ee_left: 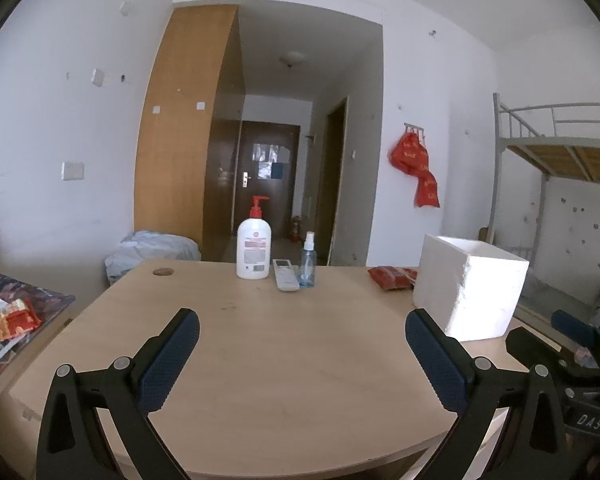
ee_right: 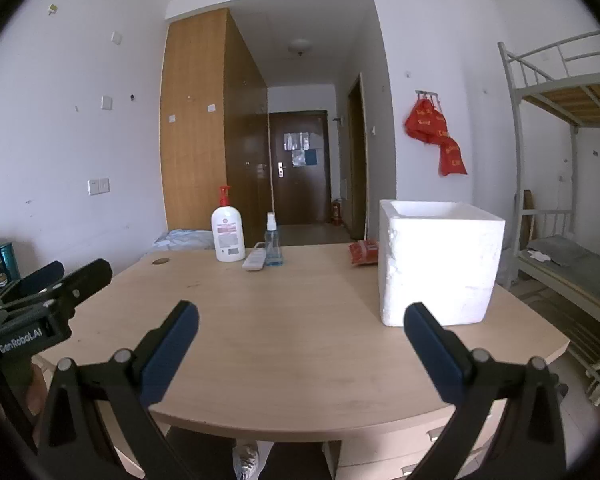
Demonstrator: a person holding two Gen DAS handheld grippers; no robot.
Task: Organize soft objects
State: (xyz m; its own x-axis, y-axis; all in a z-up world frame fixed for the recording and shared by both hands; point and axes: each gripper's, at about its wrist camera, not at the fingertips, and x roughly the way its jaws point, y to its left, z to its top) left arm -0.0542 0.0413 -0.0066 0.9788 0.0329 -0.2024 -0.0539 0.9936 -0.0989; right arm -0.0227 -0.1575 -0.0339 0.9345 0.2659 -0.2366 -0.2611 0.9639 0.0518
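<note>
Red packet (ee_right: 363,252) half hidden behind foam box (ee_right: 440,264); left gripper (ee_left: 302,334) and right gripper (ee_right: 301,326) both spread, empty.

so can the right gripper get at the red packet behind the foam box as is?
Probably, with a detour: the foam box stands between the open right gripper and the red packet; its left side is free.

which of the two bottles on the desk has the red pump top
The big white bottle, at the left of the remote. The small clear spray bottle has a white nozzle.

Bare tabletop (ee_right: 292,320) left of foam box (ee_right: 440,264)
</note>
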